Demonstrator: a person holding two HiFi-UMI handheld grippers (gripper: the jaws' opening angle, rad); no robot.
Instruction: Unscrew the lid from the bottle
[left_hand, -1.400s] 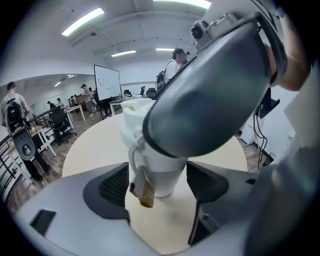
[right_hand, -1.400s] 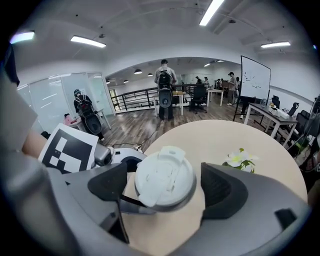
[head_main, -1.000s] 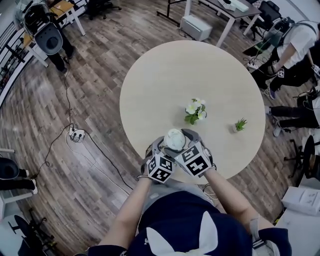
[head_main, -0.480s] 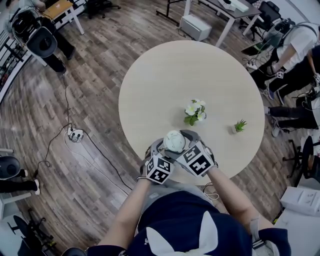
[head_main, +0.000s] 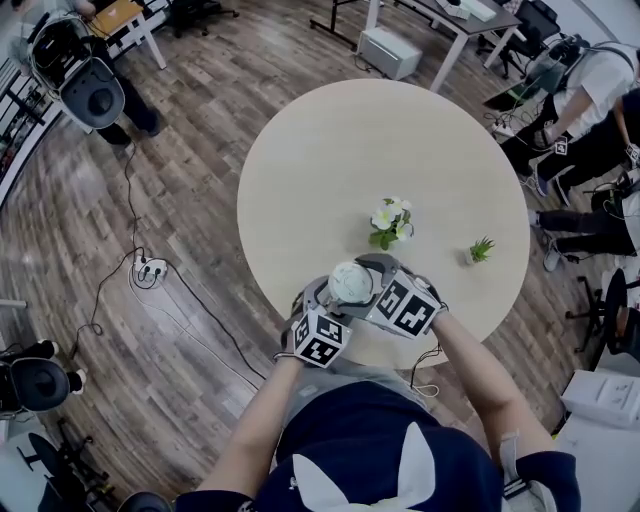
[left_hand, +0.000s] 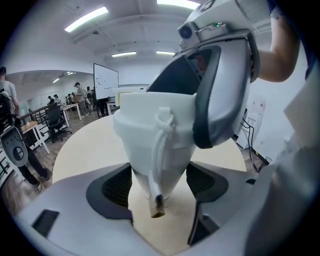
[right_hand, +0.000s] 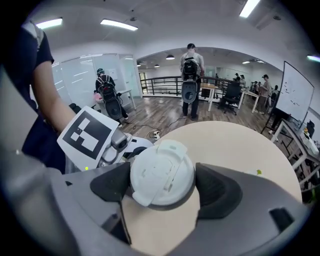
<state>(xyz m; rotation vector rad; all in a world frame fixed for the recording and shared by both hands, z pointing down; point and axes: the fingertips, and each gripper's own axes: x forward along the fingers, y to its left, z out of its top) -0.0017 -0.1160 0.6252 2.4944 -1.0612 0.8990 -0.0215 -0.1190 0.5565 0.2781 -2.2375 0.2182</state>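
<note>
Gripping from two sides, both tools are on the white bottle, which stands upright on the round table, on the person's side of the white-flowered plant and near it. The left gripper has its jaws closed on the bottle's narrower lower body, the dark pads against its two sides, a white carry strap hanging down between them. The right gripper comes in from above, its jaws spread wide yet pressed on opposite edges of the lid, a broad white cap with a flip tab moulded across its top.

As for progress, the lid sits on the bottle and looks level, with no gap showing under its rim in the left gripper view, so I judge the unscrewing either not begun or only partly done; how many turns remain cannot be told. What is left is to turn the lid against the held body and lift it clear.

No brand, label or lettering can be read on bottle or lid. The marker cubes carry only black-and-white square patterns. A small green plant stands to the right of the flowers, untouched.
</note>
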